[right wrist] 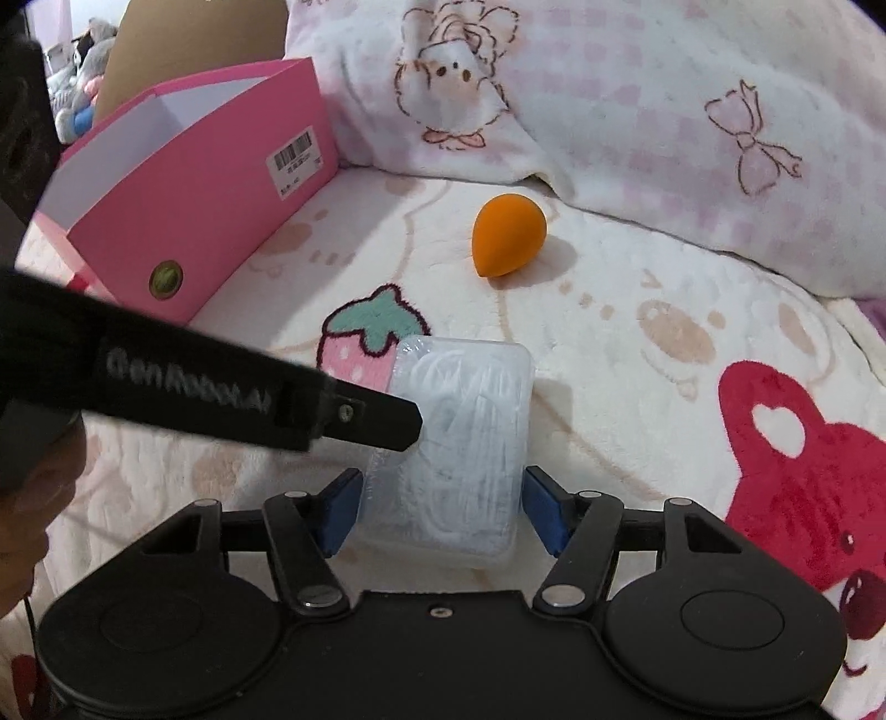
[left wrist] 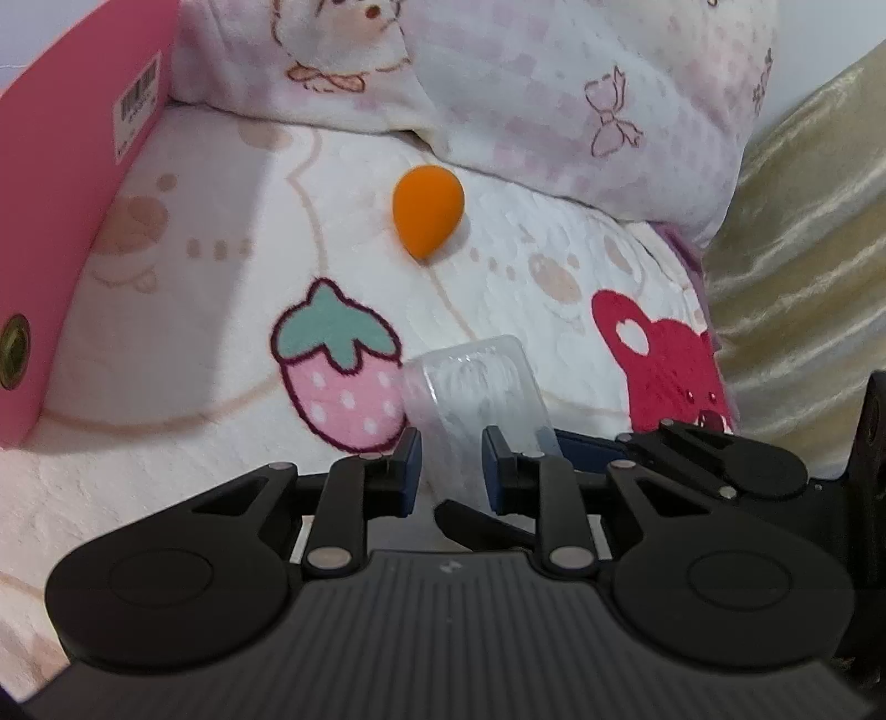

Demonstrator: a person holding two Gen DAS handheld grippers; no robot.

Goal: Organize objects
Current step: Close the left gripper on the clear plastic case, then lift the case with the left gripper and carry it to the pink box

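Note:
A clear plastic case (left wrist: 470, 387) (right wrist: 470, 421) with white cord inside sits between both grippers over the printed blanket. My left gripper (left wrist: 451, 465) is shut on its thin edge, one blue pad on each face. One of its black fingers (right wrist: 382, 418) reaches in from the left in the right wrist view. My right gripper (right wrist: 443, 498) spans the case's wide sides, and both blue pads rest against them. An orange egg-shaped sponge (left wrist: 427, 213) (right wrist: 509, 235) lies on the blanket farther back, apart from both grippers.
An open pink box (right wrist: 210, 183) (left wrist: 66, 221) with a barcode label stands at the left. A pillow (left wrist: 554, 83) (right wrist: 664, 111) with pink prints lies behind the sponge. Gold satin fabric (left wrist: 803, 277) rises at the right. A cardboard sheet (right wrist: 194, 44) stands behind the box.

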